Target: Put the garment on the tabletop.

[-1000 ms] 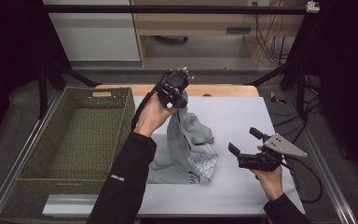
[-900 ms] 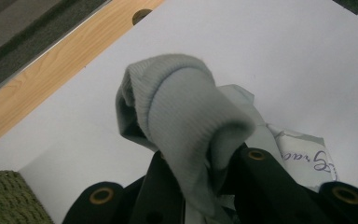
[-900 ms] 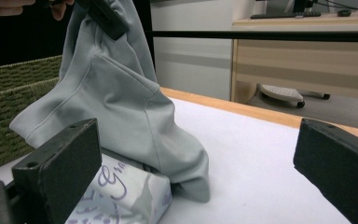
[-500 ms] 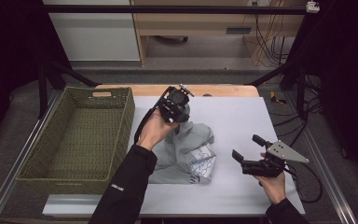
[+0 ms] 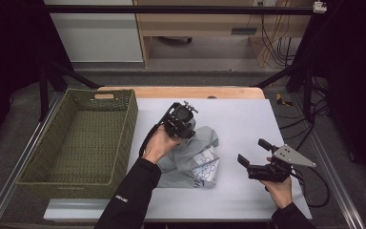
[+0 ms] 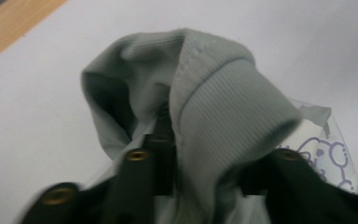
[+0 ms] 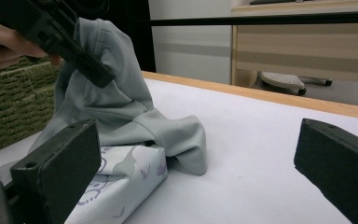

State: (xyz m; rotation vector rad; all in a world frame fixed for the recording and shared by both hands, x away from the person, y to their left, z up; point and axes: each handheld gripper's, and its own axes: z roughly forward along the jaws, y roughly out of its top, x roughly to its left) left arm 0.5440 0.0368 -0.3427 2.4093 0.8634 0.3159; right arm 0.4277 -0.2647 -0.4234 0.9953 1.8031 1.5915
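The left gripper has a fold of the pale grey-green ribbed-cuff cotton garment pinched between its black jaws, and the left gripper view shows the cuff draped right over them, lifted off the white tabletop near its middle. So the pick-up looks begun but hardly finished: most of the cloth sits in a heap on the table, slumped over a soft white plastic packet printed with purple drawings that lies just on the near side of it, touching. The right gripper hovers above the near right part of the table, its jaws spread wide with nothing between them, aimed at the heap from the side. What's left, I'd judge, is getting the whole garment clear and carried somewhere, and the likely place is the rectangular olive-green woven basket standing at the left edge of the table, with nothing in it that I can see. The snag is that packet: the cloth lies across it and could drag it along as it rises. A wooden strip runs along the far edge, out of the way.
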